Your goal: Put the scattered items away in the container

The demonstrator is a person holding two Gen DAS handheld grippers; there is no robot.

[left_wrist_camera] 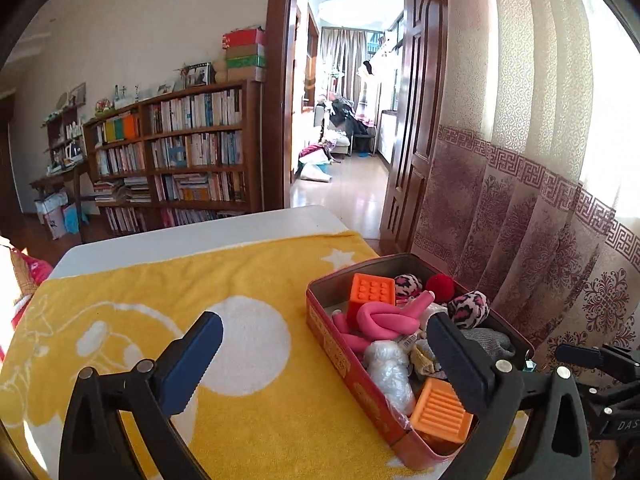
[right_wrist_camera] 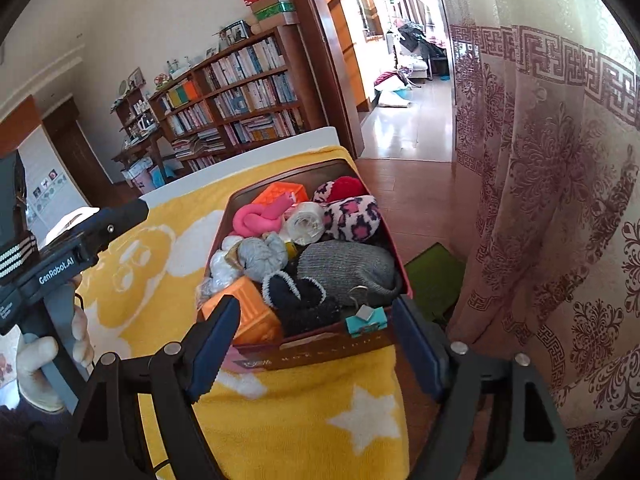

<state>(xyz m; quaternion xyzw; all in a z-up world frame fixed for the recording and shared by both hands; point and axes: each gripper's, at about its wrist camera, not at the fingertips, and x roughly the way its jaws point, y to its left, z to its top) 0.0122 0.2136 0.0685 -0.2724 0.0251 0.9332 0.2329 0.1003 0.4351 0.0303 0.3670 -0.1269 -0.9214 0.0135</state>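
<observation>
A red tin box (left_wrist_camera: 340,356) sits at the right edge of the yellow towel (left_wrist_camera: 248,420) and is full of small items: orange blocks (left_wrist_camera: 440,410), a pink knotted rope (left_wrist_camera: 384,320), leopard-print socks (left_wrist_camera: 468,310), a red pompom (left_wrist_camera: 440,287). In the right wrist view the same box (right_wrist_camera: 320,346) also holds grey socks (right_wrist_camera: 346,266), a black sock (right_wrist_camera: 300,300) and a teal binder clip (right_wrist_camera: 366,322) on its near rim. My left gripper (left_wrist_camera: 326,364) is open and empty, held over the box's left side. My right gripper (right_wrist_camera: 316,340) is open and empty just before the box's near end.
The towel (right_wrist_camera: 280,420) covers a white table (left_wrist_camera: 192,236). A patterned curtain (left_wrist_camera: 540,200) hangs close on the right. A bookshelf (left_wrist_camera: 180,152) and an open doorway (left_wrist_camera: 348,120) lie beyond. The left gripper's body (right_wrist_camera: 60,256) and gloved hand show in the right wrist view.
</observation>
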